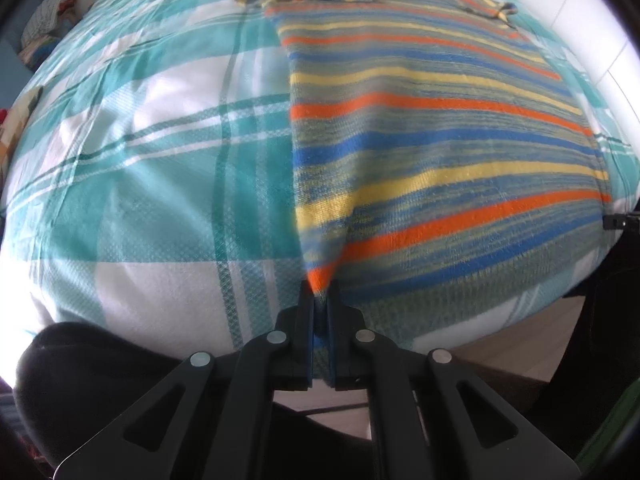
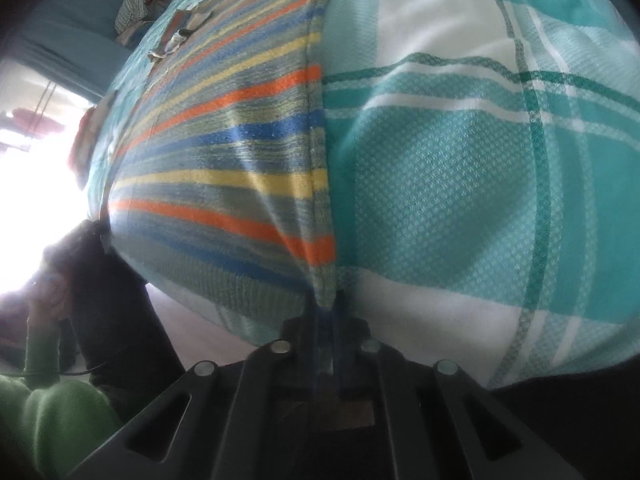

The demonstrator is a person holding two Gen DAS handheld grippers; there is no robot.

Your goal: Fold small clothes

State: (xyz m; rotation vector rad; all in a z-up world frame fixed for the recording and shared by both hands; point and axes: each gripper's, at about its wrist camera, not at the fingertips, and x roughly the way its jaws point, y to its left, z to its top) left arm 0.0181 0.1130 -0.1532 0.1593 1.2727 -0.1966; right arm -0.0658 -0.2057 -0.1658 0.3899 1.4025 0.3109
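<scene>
A small striped shirt (image 1: 432,128) in orange, blue, yellow and grey lies flat on a teal-and-white checked bedspread (image 1: 152,168). Its sleeves and collar are at the far end. My left gripper (image 1: 319,294) is shut on the shirt's near left hem corner, which is pulled up into a peak between the black fingers. In the right wrist view the same shirt (image 2: 232,160) fills the left half. My right gripper (image 2: 326,300) is shut on its near right hem corner, also drawn up into the jaws.
The checked bedspread (image 2: 480,180) spreads to the right of the shirt. A pile of folded clothes (image 1: 48,20) sits off the bed's far left. A green sleeve (image 2: 52,412) shows at the lower left, and bare floor (image 1: 500,344) lies below the bed's near edge.
</scene>
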